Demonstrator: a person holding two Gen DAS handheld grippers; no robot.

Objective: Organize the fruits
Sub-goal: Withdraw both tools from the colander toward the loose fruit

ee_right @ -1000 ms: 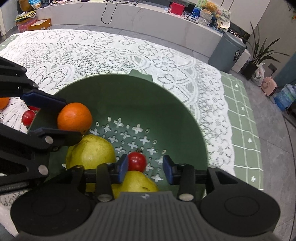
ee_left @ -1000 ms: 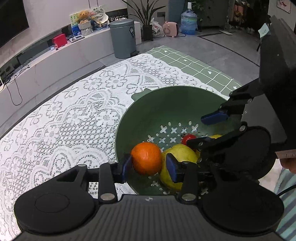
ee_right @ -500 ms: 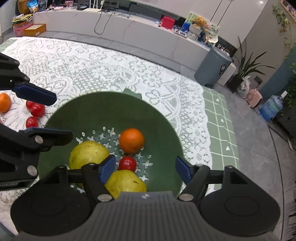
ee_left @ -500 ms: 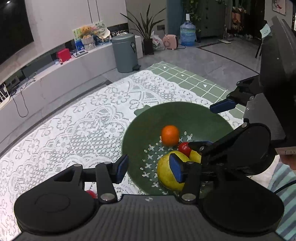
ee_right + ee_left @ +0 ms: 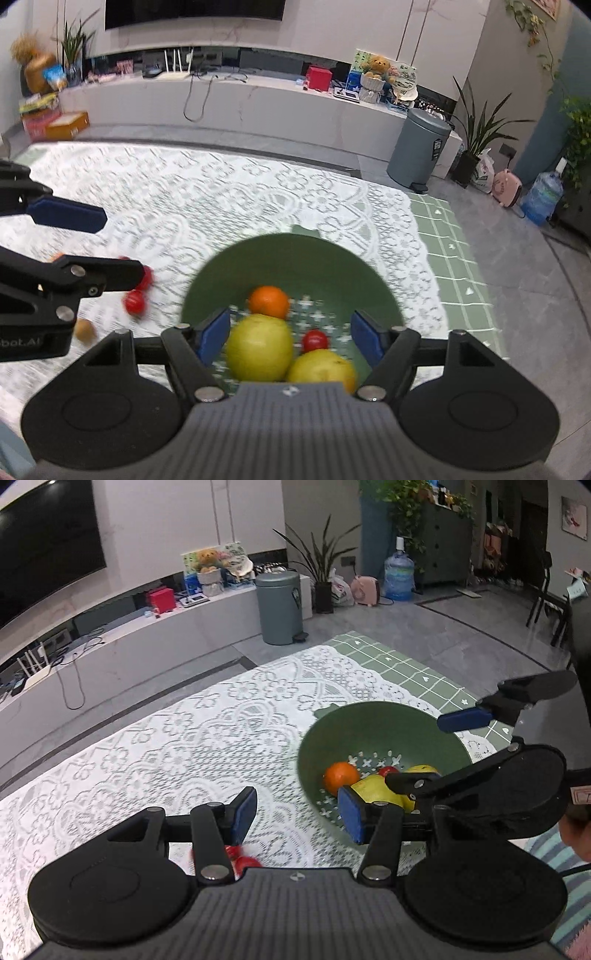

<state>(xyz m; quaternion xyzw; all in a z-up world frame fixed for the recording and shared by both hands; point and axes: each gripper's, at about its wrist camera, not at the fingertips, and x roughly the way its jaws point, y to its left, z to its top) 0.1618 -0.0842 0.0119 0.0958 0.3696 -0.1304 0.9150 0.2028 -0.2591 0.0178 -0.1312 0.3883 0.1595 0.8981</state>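
Observation:
A green colander bowl sits on the lace cloth. It holds an orange, two yellow-green pears and a small red tomato. My left gripper hangs open and empty above the cloth, just left of the bowl. My right gripper hovers over the bowl's near side. Its jaws are opening, and the fruit seen between them lies below, untouched. More red tomatoes and a brown fruit lie on the cloth left of the bowl.
The white lace tablecloth covers a green checked mat that shows at the right edge. A grey pedal bin and a low white TV bench stand beyond the table. A striped sleeve is at the lower right.
Both grippers have risen and drawn back from the bowl. The left one let go of the orange, which now lies in the bowl. The right jaws widened away from the small tomato.

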